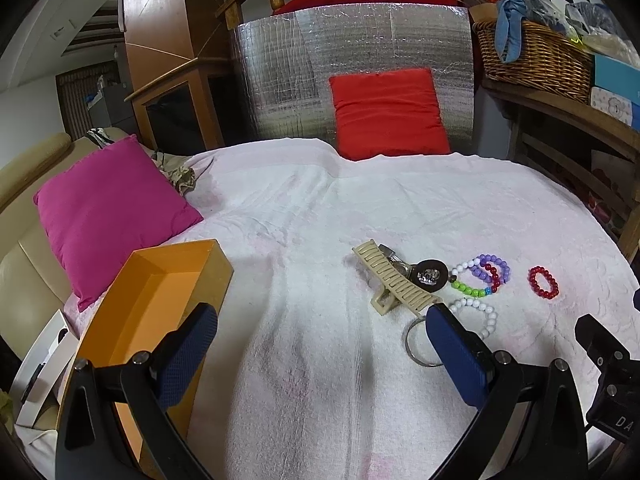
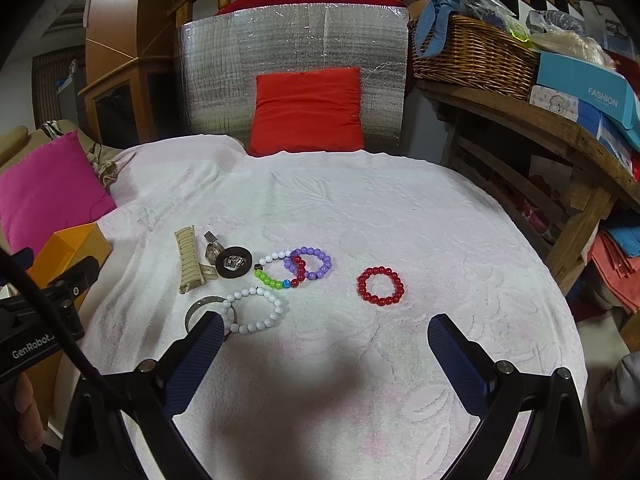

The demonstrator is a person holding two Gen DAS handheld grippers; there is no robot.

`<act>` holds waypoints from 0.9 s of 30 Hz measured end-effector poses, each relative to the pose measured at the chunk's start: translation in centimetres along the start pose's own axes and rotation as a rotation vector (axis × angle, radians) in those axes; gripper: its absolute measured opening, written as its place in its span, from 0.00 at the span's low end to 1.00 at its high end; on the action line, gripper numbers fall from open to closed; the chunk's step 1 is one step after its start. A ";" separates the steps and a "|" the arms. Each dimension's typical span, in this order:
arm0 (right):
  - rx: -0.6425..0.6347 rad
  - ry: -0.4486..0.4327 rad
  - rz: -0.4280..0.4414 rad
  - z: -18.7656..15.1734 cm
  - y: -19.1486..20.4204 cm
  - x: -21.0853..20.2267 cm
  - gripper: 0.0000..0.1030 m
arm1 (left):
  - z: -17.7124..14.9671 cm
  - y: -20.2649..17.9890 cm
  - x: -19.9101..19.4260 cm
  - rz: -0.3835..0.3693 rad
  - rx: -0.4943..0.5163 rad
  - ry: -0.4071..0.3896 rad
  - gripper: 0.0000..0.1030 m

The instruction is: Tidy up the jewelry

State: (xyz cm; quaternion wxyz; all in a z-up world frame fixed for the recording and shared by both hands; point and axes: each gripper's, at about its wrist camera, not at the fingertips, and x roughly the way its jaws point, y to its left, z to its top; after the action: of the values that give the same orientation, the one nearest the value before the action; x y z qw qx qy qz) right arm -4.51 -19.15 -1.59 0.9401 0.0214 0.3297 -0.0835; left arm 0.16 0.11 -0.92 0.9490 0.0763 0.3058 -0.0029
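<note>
Both jaws wide, released — left gripper (image 1: 320,344), right gripper (image 2: 326,344) hold nothing.

A: Item: white textured terry cloth cover (image 2: 400,220), matt, with an embossed leaf pattern. Red glossy bead bracelet (image 2: 380,286), smooth.

B: Added: orange matt cardboard box (image 1: 168,280); beige ribbed plastic hair clip (image 1: 394,280), dull; shiny metal ring (image 1: 416,344); brown woven wicker basket (image 2: 476,56), rough; silver quilted foil panel (image 2: 292,68), reflective.
</note>
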 end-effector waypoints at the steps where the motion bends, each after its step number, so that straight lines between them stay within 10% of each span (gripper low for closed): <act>1: 0.000 0.000 -0.001 0.0 0.0 0.0 1.00 | 0.0 -0.1 0.0 0.002 0.003 0.000 1.00; 27: 0.008 0.004 -0.019 -0.1 -0.6 0.1 1.00 | -0.2 -0.8 0.2 -0.007 0.017 0.007 1.00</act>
State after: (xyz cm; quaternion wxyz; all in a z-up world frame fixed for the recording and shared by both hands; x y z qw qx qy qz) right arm -4.61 -19.79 -1.65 0.9385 0.0221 0.3315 -0.0939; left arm 0.16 -0.68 -1.30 0.9472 0.0831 0.3095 -0.0086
